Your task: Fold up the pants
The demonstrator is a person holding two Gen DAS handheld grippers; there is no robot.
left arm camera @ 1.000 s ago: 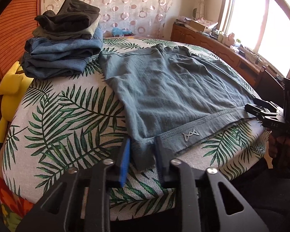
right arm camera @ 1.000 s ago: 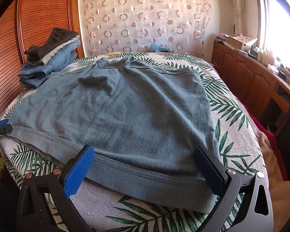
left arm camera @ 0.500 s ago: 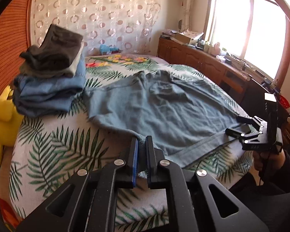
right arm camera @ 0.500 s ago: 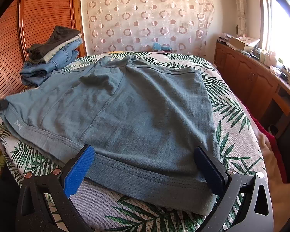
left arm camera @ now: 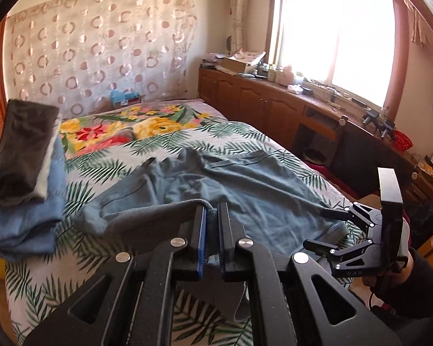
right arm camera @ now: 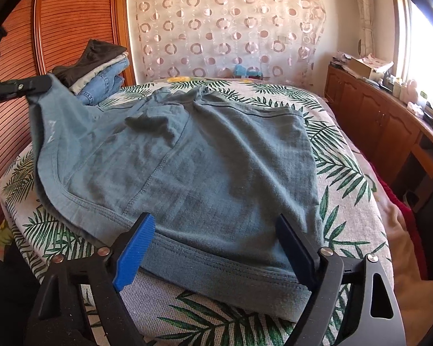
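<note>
1. The pants (right arm camera: 205,167), a grey-blue pair, lie spread over the palm-leaf bedspread (right arm camera: 346,173) and fill the middle of the right wrist view, waistband toward the lower edge of the frame.

2. The left gripper (left arm camera: 212,230), low in the centre of its own view, has its fingers pressed narrow on one waistband corner. In the right wrist view that corner hangs lifted at the upper left of the frame, off the bedspread, with the cloth draping down from it.

3. The right gripper (right arm camera: 213,248) stands wide at the bottom of its view, one finger on each side of the waistband's other end. It grips nothing, and whether the pads touch the cloth is hard to tell.

4. Judged from this, the step in hand is the first fold: one side of the waist is raised to be carried across onto the other half.

5. The next move likely calls for the right tongs to pin or pinch the near waistband so the cloth does not slide while the left corner travels toward the right of the frame.

6. The lifted edge should land square on the far edge; the crumpled crotch area in the centre may need smoothing.

7. A stack of folded clothes (left arm camera: 23,190) sits at the left of the left wrist view, beside the pants.
</note>
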